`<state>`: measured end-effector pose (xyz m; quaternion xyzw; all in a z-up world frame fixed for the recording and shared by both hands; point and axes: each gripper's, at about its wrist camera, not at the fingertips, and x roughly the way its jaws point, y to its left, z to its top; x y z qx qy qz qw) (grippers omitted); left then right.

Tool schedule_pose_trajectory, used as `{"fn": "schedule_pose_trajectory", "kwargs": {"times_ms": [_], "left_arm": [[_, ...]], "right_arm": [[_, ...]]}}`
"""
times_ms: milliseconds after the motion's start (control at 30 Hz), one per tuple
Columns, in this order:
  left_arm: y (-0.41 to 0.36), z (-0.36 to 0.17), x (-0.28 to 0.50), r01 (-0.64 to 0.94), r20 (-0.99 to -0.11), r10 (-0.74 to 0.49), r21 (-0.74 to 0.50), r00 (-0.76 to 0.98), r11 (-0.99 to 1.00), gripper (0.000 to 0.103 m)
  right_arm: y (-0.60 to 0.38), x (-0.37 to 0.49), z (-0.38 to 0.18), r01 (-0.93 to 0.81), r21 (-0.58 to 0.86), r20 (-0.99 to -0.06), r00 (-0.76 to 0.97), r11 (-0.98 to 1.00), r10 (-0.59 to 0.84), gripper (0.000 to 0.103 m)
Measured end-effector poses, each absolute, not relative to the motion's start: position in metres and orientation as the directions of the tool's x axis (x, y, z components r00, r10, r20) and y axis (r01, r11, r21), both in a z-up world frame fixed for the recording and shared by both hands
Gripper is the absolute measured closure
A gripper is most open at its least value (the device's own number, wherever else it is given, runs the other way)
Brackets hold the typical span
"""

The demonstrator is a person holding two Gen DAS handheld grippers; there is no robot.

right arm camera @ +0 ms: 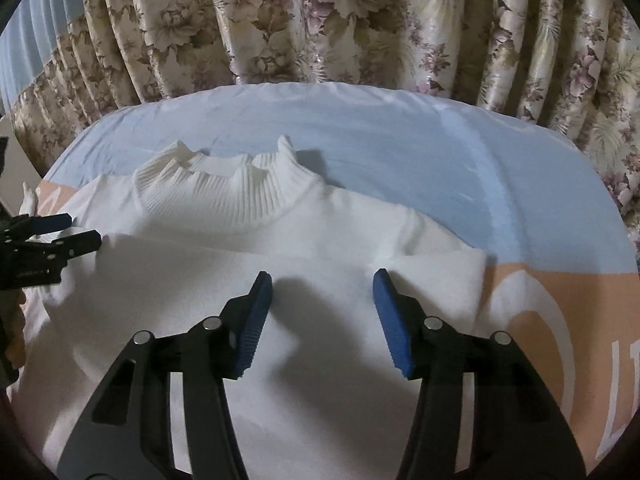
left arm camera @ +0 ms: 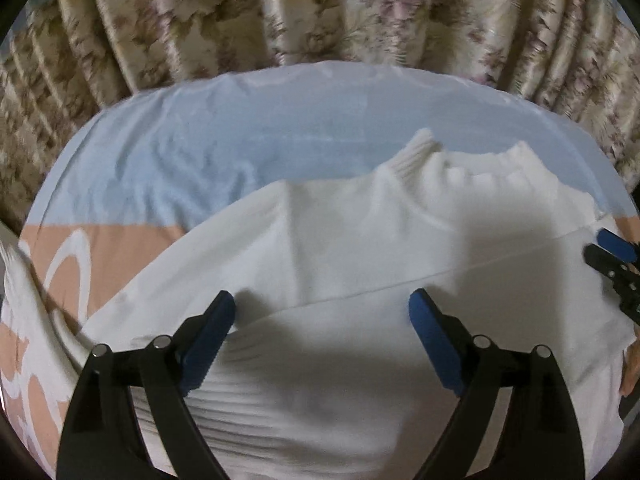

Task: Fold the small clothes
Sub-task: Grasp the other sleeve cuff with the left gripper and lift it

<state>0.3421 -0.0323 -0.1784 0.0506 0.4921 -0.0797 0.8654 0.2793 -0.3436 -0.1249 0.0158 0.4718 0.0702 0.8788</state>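
Both tools spread: left tool [left arm camera: 322, 304], right tool [right arm camera: 323, 282] over white sweater [right arm camera: 280, 240]; floral curtain [right arm camera: 360, 20] behind bed.

Both wrist cams sit low and close over the white sweater [left arm camera: 360, 240], looking forward toward the flowery curtain [right arm camera: 320, 20]. Both catch its ribbed collar [right arm camera: 224, 188], and each one sees the other gripper at its edge.

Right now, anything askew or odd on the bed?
Only the ribbed collar of the white sweater: it stands up, rumpled, with uneven peaks, not flat. The sweater's far right edge is folded over. No damage or spills visible. Both the left hand-held gripper and right hand-held gripper are open above the sweater.
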Motion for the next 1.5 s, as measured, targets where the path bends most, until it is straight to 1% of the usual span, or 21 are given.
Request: {"fn": "schedule_pose_trajectory", "kwargs": {"times_ms": [100,133,267,333,400,500,567,633,733,767,833,933,1033,1200,1300,1367,1500], "left_arm": [[-0.011,-0.179,0.34,0.158,-0.863,-0.087,-0.008,0.498,0.987,0.013],[-0.006,-0.178,0.338,0.149,-0.862,-0.079,-0.004,0.5,0.989,0.013],[0.009,-0.169,0.327,0.126,-0.859,-0.042,0.027,0.511,0.992,0.013],[0.013,-0.165,0.32,0.12,-0.86,-0.031,0.036,0.509,0.992,0.013],[0.02,-0.157,0.312,0.116,-0.857,-0.03,0.035,0.514,0.993,0.013],[0.031,-0.145,0.3,0.106,-0.847,-0.029,0.032,0.531,0.994,0.009],[0.04,-0.14,0.293,0.095,-0.841,-0.022,0.035,0.54,0.995,0.009],[0.05,-0.137,0.291,0.084,-0.841,-0.013,0.039,0.541,0.996,0.009],[0.076,-0.131,0.288,0.056,-0.836,0.003,0.04,0.549,0.998,0.009],[0.083,-0.13,0.288,0.045,-0.834,0.01,0.041,0.551,0.998,0.009],[0.102,-0.128,0.289,0.018,-0.835,0.025,0.041,0.55,0.999,0.009],[0.137,-0.125,0.293,-0.025,-0.835,0.034,0.024,0.549,0.999,0.009],[0.174,-0.124,0.305,-0.076,-0.839,0.066,0.03,0.539,0.997,0.009],[0.23,-0.123,0.322,-0.104,-0.84,0.041,-0.019,0.541,0.994,0.009],[0.266,-0.12,0.333,-0.115,-0.835,0.05,-0.016,0.548,0.993,0.009],[0.289,-0.116,0.34,-0.134,-0.824,0.081,0.005,0.561,0.991,0.009],[0.327,-0.115,0.355,-0.163,-0.821,0.095,0.002,0.564,0.987,0.009]], "right_arm": [[-0.35,0.274,-0.122,-0.093,0.07,-0.827,0.551,0.993,0.11,0.05],[-0.355,0.273,-0.122,-0.073,0.06,-0.831,0.548,0.996,0.09,0.049],[-0.367,0.271,-0.124,-0.033,0.09,-0.843,0.529,0.995,0.094,0.049],[-0.362,0.269,-0.12,-0.031,0.073,-0.848,0.523,0.997,0.078,0.049],[-0.354,0.266,-0.108,-0.038,0.082,-0.845,0.527,0.996,0.09,0.048],[-0.33,0.257,-0.083,-0.055,0.111,-0.826,0.551,0.992,0.123,0.043],[-0.314,0.254,-0.073,-0.073,0.127,-0.817,0.558,0.989,0.146,0.041],[-0.294,0.252,-0.069,-0.084,0.13,-0.814,0.56,0.988,0.155,0.038],[-0.267,0.253,-0.071,-0.081,0.151,-0.821,0.545,0.985,0.171,0.037],[-0.258,0.254,-0.069,-0.081,0.172,-0.819,0.542,0.982,0.189,0.036],[-0.245,0.254,-0.065,-0.087,0.195,-0.814,0.542,0.977,0.21,0.024],[-0.219,0.257,-0.053,-0.111,0.179,-0.795,0.568,0.978,0.21,0.02],[-0.197,0.263,-0.048,-0.141,0.156,-0.793,0.572,0.978,0.209,0.02],[-0.171,0.273,-0.053,-0.173,0.138,-0.797,0.565,0.975,0.213,0.021],[-0.167,0.277,-0.061,-0.175,0.127,-0.808,0.553,0.976,0.204,0.021],[-0.167,0.277,-0.065,-0.171,0.12,-0.814,0.546,0.978,0.195,0.021],[-0.169,0.279,-0.072,-0.148,0.116,-0.82,0.544,0.982,0.179,0.021]]}}
